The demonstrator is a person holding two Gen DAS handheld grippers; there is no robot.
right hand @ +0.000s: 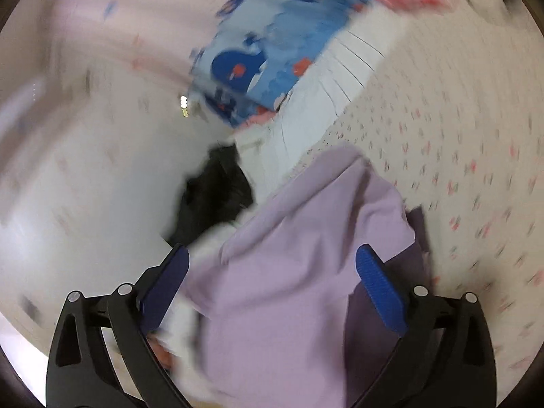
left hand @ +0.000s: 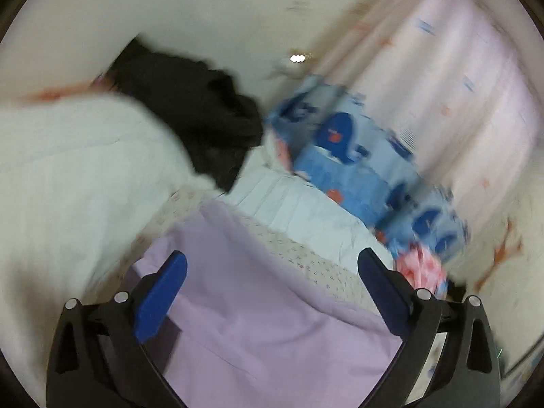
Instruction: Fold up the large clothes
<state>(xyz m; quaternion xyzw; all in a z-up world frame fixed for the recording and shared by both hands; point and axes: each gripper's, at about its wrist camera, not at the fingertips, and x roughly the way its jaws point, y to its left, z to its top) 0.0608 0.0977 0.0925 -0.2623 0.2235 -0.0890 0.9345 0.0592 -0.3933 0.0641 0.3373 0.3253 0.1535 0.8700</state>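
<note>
A lilac garment (left hand: 258, 306) lies on the bed, spread between the fingers of my left gripper (left hand: 272, 272), whose jaws stand wide apart over it. In the right wrist view the same lilac garment (right hand: 299, 272) bunches up between the fingers of my right gripper (right hand: 272, 265), also wide open. Both views are blurred by motion. I cannot tell whether either gripper touches the cloth.
A black garment (left hand: 197, 115) and a white garment (left hand: 74, 170) lie to the left. A blue patterned blanket (left hand: 346, 156) and a pale folded cloth (left hand: 292, 210) lie beyond. The floral bedsheet (right hand: 459, 156) spreads to the right. A pink curtain (left hand: 459, 68) hangs behind.
</note>
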